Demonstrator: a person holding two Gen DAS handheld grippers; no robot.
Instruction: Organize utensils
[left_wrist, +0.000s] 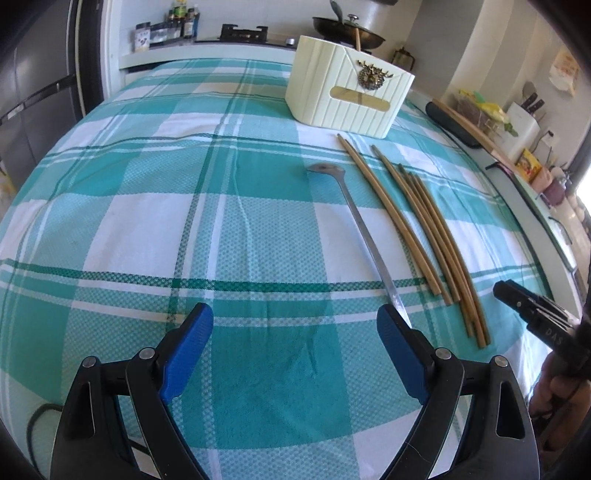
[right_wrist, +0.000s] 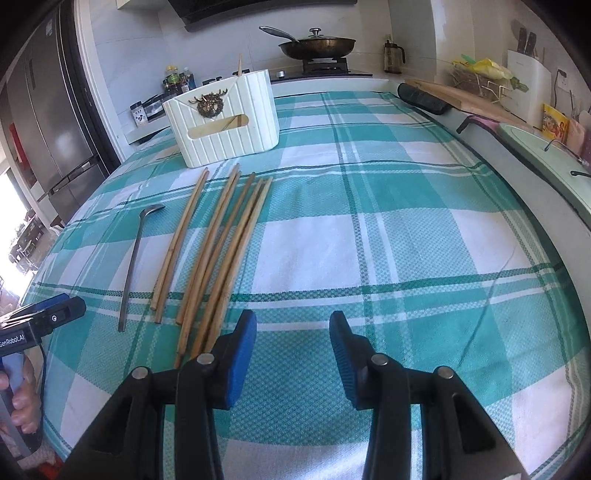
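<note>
Both tongs are hanging empty, left tongs (left_wrist: 295, 347) wide, right tongs (right_wrist: 293, 354) narrower; bunched chopsticks (right_wrist: 218, 254) risk scattering, spoon (left_wrist: 364, 236) slipping.

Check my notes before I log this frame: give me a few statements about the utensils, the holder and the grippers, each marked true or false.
1. The chopsticks lie loose on the tablecloth. True.
2. The spoon stands inside the holder. False: it lies flat on the cloth, beside the chopsticks.
3. One stick already pokes up out of the white holder. True.
4. The left gripper is clamped on the spoon. False: its jaws stand wide open with nothing between them; the spoon's handle end only reaches to beside one finger.
5. The right gripper holds a chopstick. False: its jaws are apart and empty, the chopstick ends lying just to one side.
</note>
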